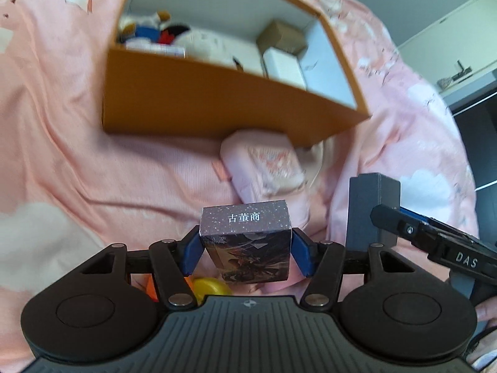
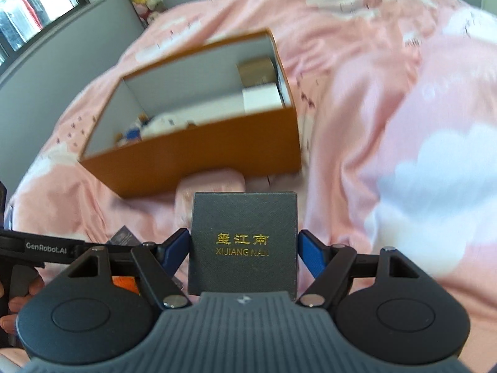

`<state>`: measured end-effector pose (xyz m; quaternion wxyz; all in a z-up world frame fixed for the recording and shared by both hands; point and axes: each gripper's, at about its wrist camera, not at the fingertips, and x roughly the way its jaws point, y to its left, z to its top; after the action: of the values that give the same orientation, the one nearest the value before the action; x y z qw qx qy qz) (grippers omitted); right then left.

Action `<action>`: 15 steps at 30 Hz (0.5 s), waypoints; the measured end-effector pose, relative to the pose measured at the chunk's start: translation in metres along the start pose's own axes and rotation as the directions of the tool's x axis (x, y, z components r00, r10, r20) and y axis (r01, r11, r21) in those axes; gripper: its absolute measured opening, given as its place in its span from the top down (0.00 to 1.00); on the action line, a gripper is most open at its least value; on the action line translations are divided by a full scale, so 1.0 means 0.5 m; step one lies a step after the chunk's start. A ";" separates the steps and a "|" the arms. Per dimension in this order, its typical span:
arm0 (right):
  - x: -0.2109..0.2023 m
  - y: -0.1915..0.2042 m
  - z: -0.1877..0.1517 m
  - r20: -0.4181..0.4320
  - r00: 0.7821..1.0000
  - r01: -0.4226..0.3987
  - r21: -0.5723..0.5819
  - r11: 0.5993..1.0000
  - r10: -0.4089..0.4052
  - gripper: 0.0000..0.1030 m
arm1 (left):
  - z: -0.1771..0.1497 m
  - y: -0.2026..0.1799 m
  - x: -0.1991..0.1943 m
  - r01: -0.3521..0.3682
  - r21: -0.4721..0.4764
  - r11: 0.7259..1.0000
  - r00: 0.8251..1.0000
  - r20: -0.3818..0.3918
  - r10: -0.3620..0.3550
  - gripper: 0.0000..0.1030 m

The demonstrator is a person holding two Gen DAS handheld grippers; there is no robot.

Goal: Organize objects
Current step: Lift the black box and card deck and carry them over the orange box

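Both hands are over a bed covered in a pink sheet with white clouds. The left hand-held gripper clamps a small dark card pack between its blue pads, one pad on each side of the pack; the pack stands upright with white characters on its top face. The right hand-held gripper grips a dark grey box with gold lettering, its pads pressed on the box's left and right sides. From the left wrist view that same grey box shows just to the right of the card pack, apart from it.

Ahead of both sits an open orange box with white inside walls, resting on the bed. In it lie a plush toy at the left end, and a brown carton and a white carton at the right end. A pink case lies on the sheet just in front of the orange box, near its front wall. Something yellow peeks out under the left gripper, beside a bit of orange; I cannot tell what they are.
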<state>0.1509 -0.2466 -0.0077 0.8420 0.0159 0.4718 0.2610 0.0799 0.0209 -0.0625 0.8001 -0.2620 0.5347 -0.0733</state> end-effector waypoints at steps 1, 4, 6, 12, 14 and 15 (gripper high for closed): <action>-0.004 0.003 0.011 0.011 1.000 -0.004 -0.007 1.000 0.004 0.26 | 0.008 -0.008 0.002 0.006 0.000 1.000 1.000 0.012 -0.006 0.34; -0.010 0.016 0.047 0.047 0.999 -0.017 -0.033 0.999 0.019 0.26 | 0.032 -0.020 -0.023 0.039 0.002 0.999 0.998 0.049 -0.039 0.34; -0.016 0.026 0.075 0.077 0.996 -0.031 -0.060 0.998 0.036 0.26 | 0.052 -0.027 -0.047 0.063 0.009 0.998 0.995 0.073 -0.064 0.34; -0.012 0.061 0.173 0.142 0.986 -0.072 -0.142 0.987 0.092 0.26 | 0.134 -0.058 -0.112 0.061 0.072 0.996 0.983 0.171 -0.073 0.34; 0.000 0.069 0.202 0.153 0.983 -0.071 -0.170 0.983 0.098 0.26 | 0.169 -0.070 -0.126 0.050 0.096 0.994 0.977 0.200 -0.068 0.34; 0.008 0.073 0.217 0.158 0.982 -0.070 -0.183 0.981 0.100 0.26 | 0.183 -0.075 -0.130 0.046 0.107 0.993 0.976 0.209 -0.068 0.34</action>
<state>0.2243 -0.1896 0.0591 0.8647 -0.0167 0.3736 0.3353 0.1408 0.0459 0.0362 0.8623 -0.2425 0.4342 -0.0951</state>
